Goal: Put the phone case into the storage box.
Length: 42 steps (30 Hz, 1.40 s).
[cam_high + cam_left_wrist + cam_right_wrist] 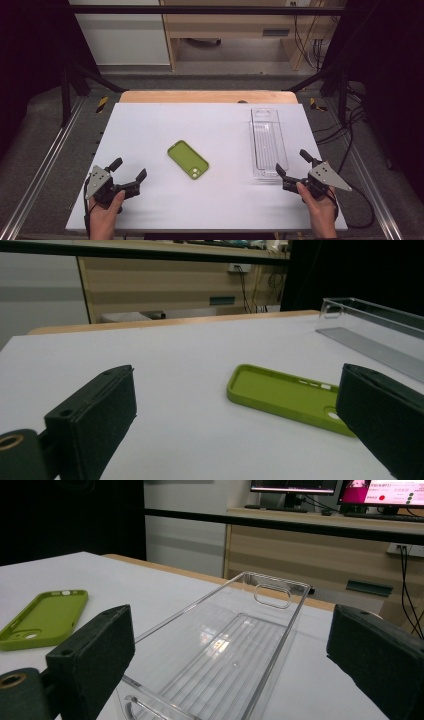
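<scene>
The green phone case (188,159) lies flat near the middle of the white table (150,125), its hollow side up and the camera hole toward the person's side. Well off to its right stands a clear plastic tray (267,142), long and narrow, running away from the person, with a handle slot at each end; there is nothing in it.

The left gripper (128,174) rests low at the near left of the table, held in the person's left hand (105,212). Its jaws stand wide apart with nothing between them, and the left gripper view looks out across bare tabletop to the case, with no object in the way.

The right gripper (291,162) sits at the near right, in the right hand (320,210), just at the near end of the tray. Its jaws are spread too and grip nothing; from the right gripper view the tray's near end lies between them, apart from the pads.

Beyond the table's wooden far edge (207,96) are a wooden cabinet (235,25) and hanging cables (307,35).
</scene>
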Each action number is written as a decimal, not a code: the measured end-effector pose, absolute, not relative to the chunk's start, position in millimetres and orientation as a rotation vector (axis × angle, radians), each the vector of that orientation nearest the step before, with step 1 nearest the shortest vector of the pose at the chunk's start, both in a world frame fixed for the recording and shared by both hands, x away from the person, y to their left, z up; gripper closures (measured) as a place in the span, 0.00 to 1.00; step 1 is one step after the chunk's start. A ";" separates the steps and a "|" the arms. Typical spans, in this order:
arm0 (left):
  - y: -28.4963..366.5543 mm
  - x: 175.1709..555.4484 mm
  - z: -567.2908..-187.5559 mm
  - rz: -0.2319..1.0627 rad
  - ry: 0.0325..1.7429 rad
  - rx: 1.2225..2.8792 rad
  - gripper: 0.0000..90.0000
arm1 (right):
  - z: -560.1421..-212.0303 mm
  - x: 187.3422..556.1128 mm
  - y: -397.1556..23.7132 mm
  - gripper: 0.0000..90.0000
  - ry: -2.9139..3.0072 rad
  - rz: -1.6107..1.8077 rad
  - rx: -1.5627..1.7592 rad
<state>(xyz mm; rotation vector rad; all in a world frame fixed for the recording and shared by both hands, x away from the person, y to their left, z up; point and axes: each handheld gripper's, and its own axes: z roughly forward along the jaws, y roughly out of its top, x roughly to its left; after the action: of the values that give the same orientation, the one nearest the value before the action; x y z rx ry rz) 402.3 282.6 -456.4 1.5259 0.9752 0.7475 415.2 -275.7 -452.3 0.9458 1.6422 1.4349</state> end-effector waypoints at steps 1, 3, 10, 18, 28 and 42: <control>280.7 401.9 -456.2 0.741 0.975 1.528 0.02 | -452.6 414.8 -276.0 0.06 1.637 1.436 0.946; 277.6 402.3 -456.4 0.737 0.969 1.545 0.02 | -453.8 414.1 -277.0 0.06 1.630 1.441 0.958; 274.4 402.0 -455.8 0.710 0.971 1.565 0.03 | -456.4 413.0 -277.0 0.06 1.636 1.442 0.978; 259.3 411.8 -456.7 0.643 1.018 1.604 0.03 | -458.1 414.0 -281.0 0.04 1.598 1.443 1.024; 220.6 427.1 -449.3 0.639 0.955 1.717 0.03 | -458.6 414.8 -283.0 0.04 1.596 1.417 1.023; 183.8 449.0 -443.8 0.554 0.874 1.902 0.04 | -459.3 413.9 -281.8 0.04 1.600 1.403 1.022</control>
<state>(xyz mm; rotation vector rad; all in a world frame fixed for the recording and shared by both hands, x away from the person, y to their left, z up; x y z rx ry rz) 449.0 183.8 -443.8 1.9015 0.8736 0.5544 413.9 -281.8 -459.3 1.0220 1.6002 1.4026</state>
